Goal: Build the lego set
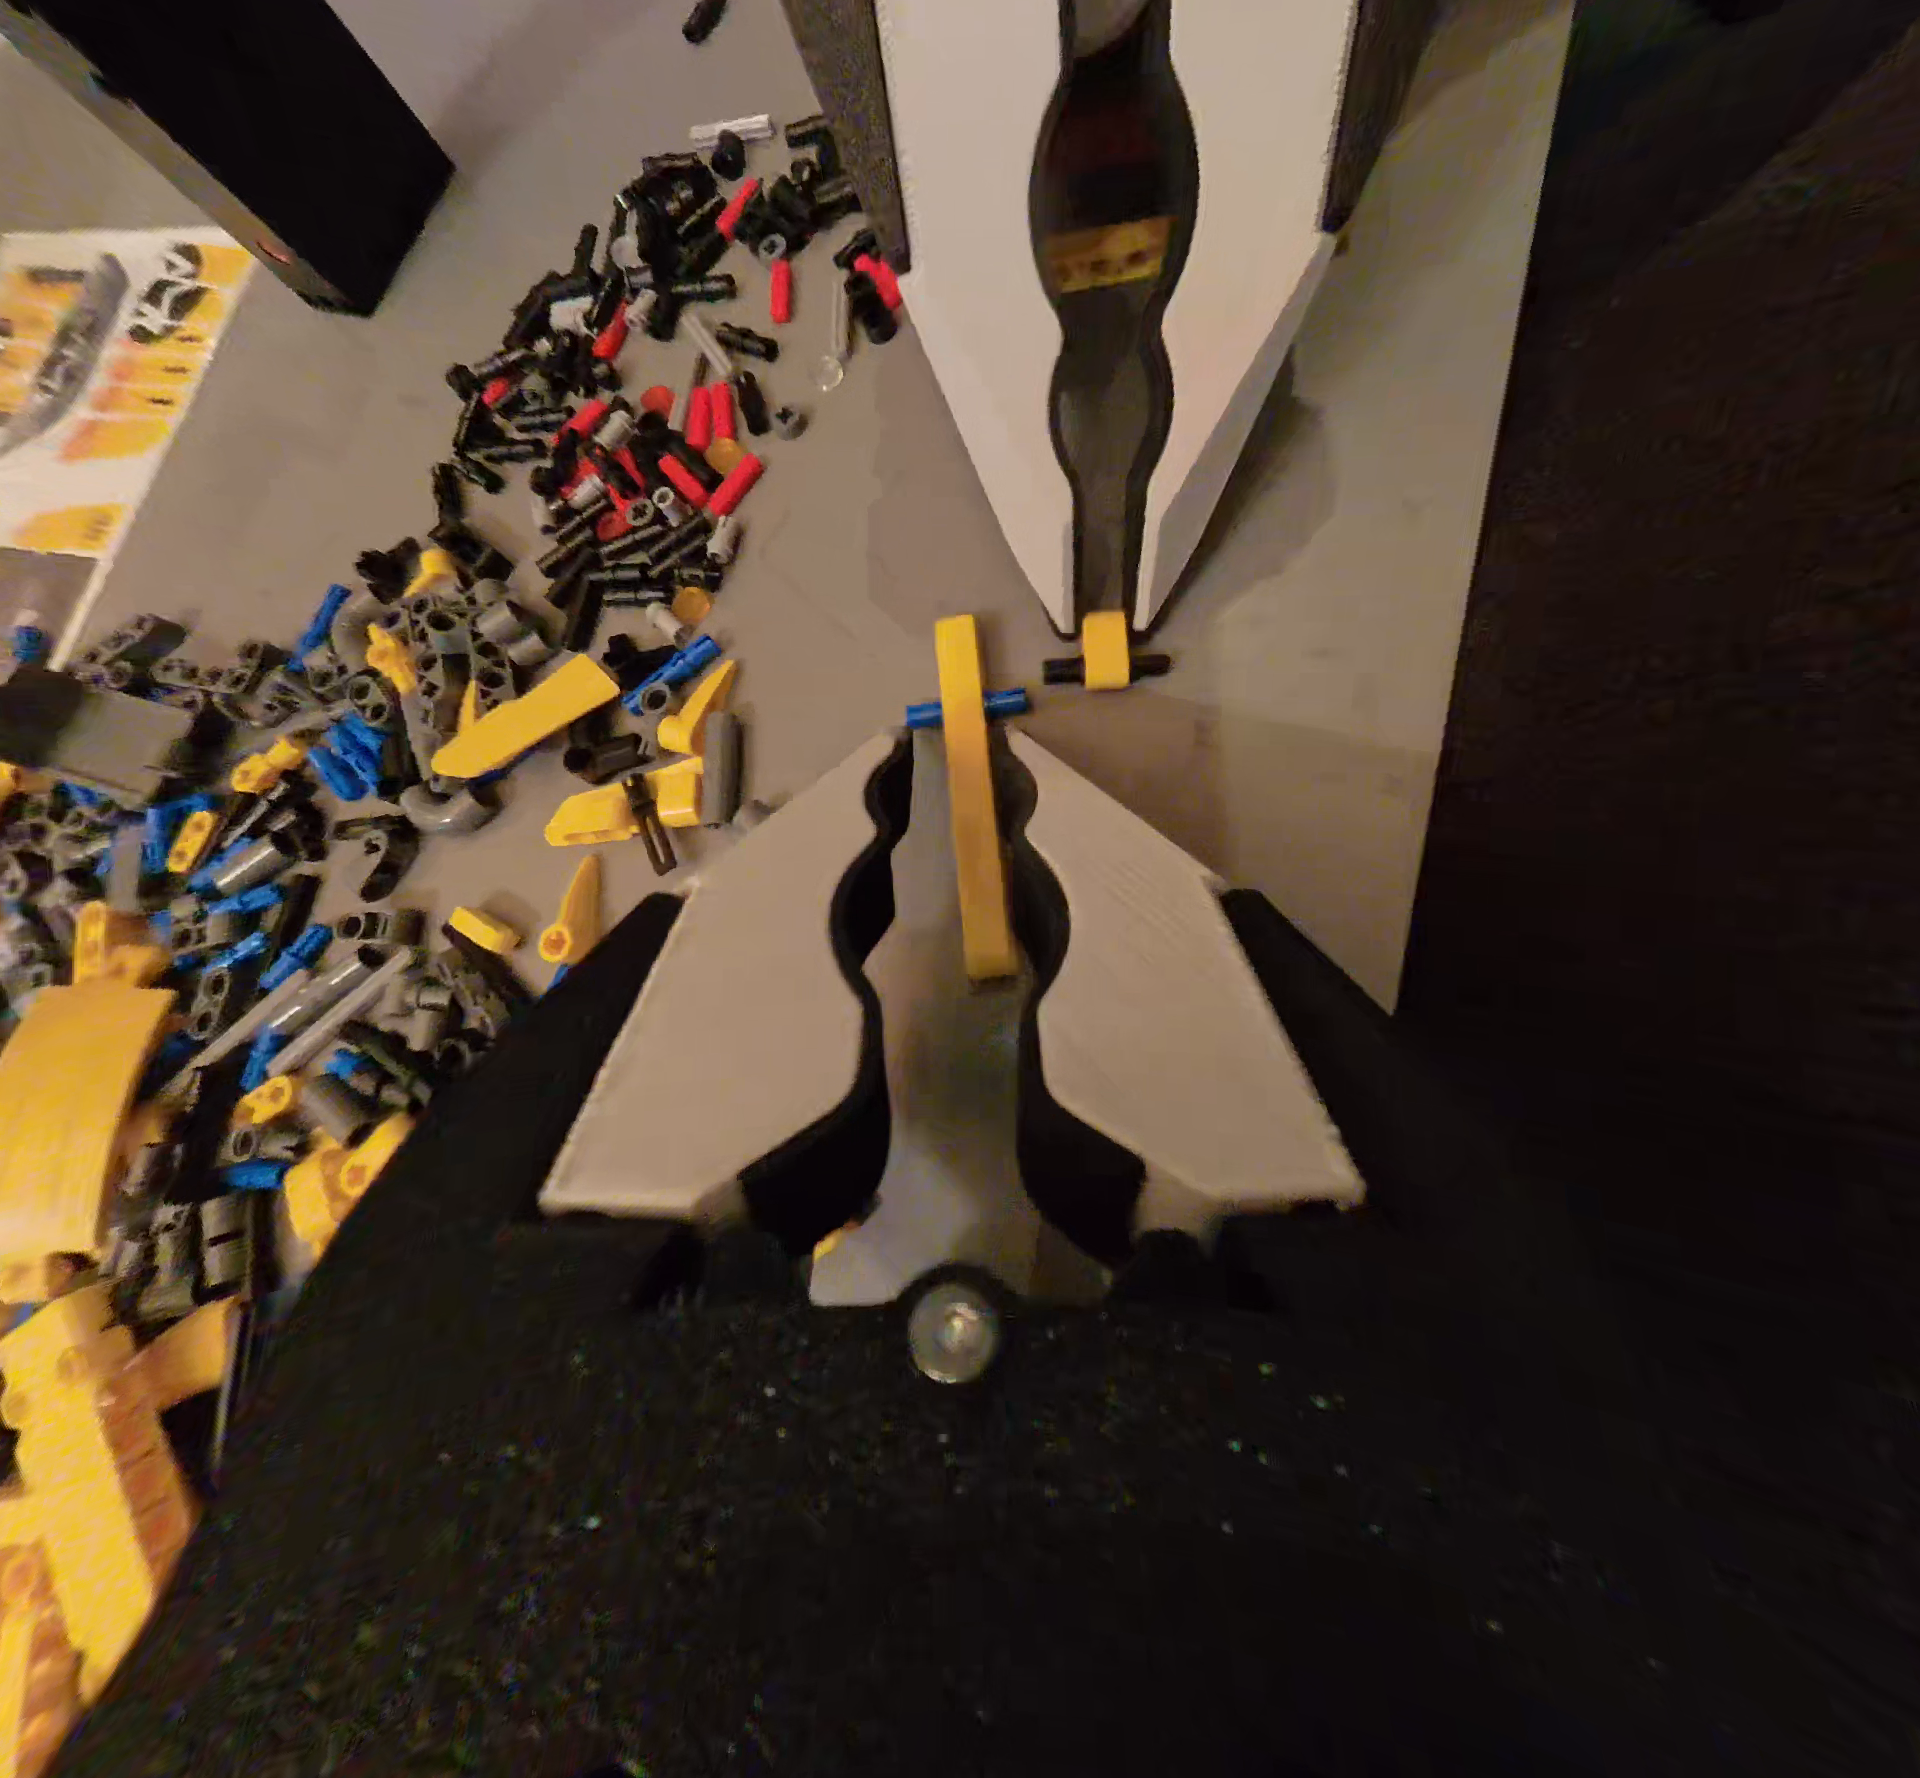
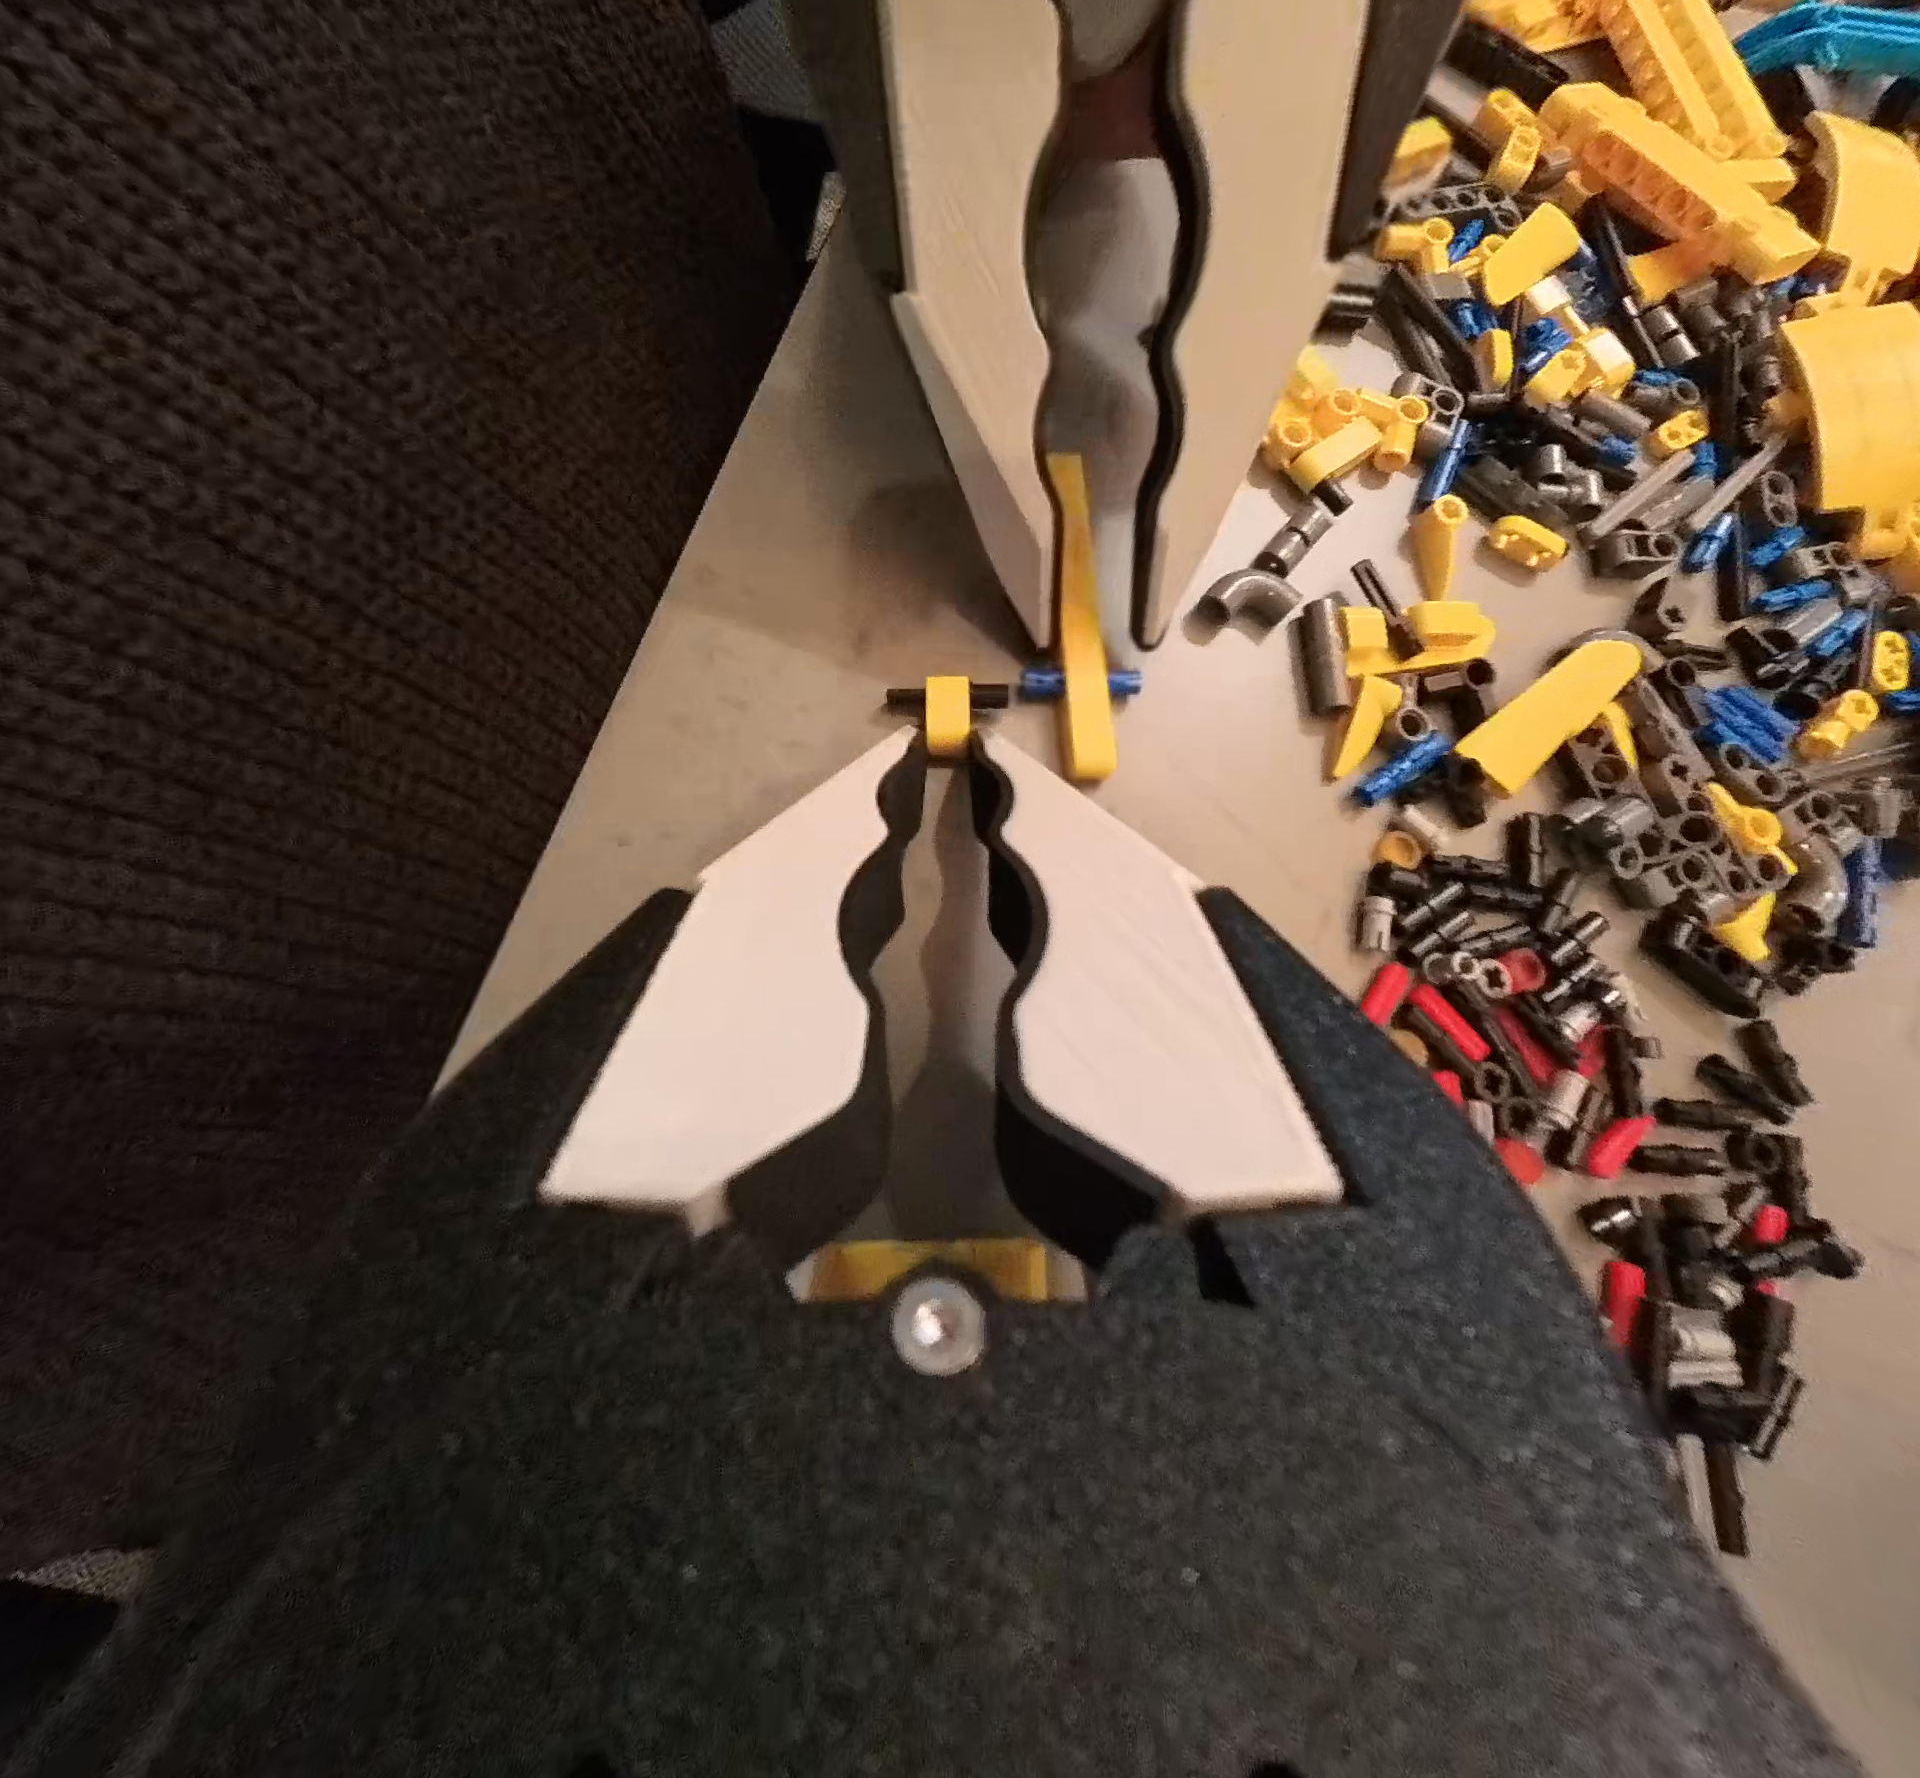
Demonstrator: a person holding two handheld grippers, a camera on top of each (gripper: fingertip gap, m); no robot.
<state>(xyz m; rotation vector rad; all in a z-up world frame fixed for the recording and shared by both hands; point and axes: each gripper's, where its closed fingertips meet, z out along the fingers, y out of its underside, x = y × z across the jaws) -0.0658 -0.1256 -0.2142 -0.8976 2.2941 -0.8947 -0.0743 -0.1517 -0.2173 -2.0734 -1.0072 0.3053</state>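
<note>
My left gripper (image 1: 956,736) is shut on a long yellow beam (image 1: 971,793) that has a blue pin (image 1: 925,712) through it near the far end. My right gripper (image 2: 945,741) is shut on a small yellow piece (image 2: 948,715) with a black pin (image 2: 904,695) through it. The two grippers face each other tip to tip just above the grey table (image 1: 1299,793). The black pin's end is close beside the blue pin's end, slightly offset. The right gripper (image 1: 1103,627) shows across in the left wrist view, and the left gripper (image 2: 1091,637) in the right wrist view.
A heap of black and red pins (image 1: 623,440) and a heap of yellow, blue and grey parts (image 1: 312,793) lie on the table. A black box (image 1: 208,66) and a printed booklet (image 1: 94,357) lie beyond. Dark knitted fabric (image 2: 312,378) borders the table edge.
</note>
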